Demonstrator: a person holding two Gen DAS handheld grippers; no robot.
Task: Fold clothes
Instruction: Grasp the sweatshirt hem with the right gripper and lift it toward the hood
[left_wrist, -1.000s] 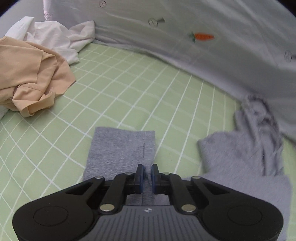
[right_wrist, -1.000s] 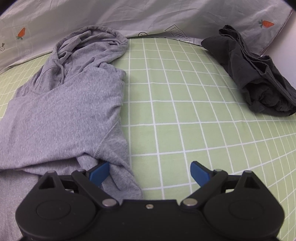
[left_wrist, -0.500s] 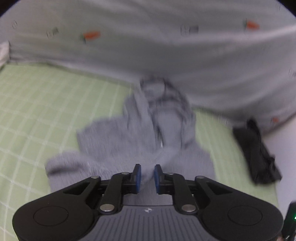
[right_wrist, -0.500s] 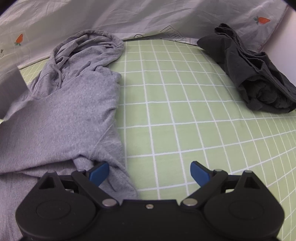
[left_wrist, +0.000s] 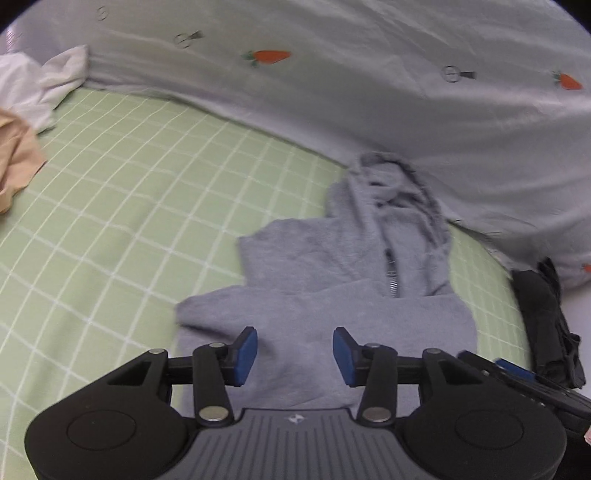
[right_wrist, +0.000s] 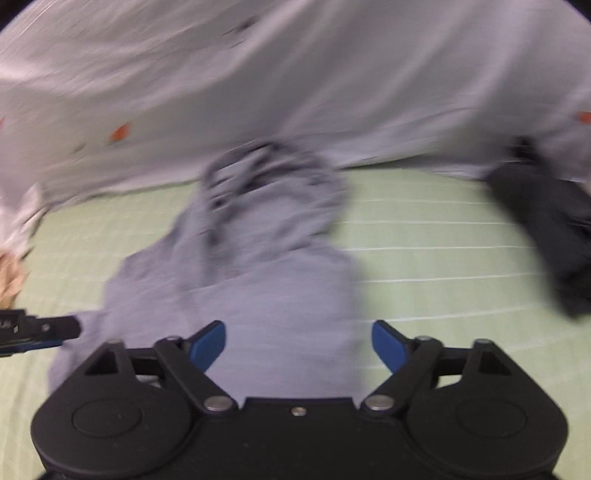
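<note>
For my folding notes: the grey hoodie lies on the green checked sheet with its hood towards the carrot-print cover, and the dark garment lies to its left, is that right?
Not quite: the dark garment lies to the right of the grey hoodie, as the left wrist view shows. The rest holds.

A grey zip-up hooded sweatshirt (left_wrist: 332, 295) lay on the green checked bedsheet (left_wrist: 129, 203) ahead of both jaws, hood farthest; a dark crumpled garment (left_wrist: 546, 325), seemingly bunched, lay right; beige cloth (left_wrist: 14, 162) far left.

No readable text, label or number anywhere.
</note>
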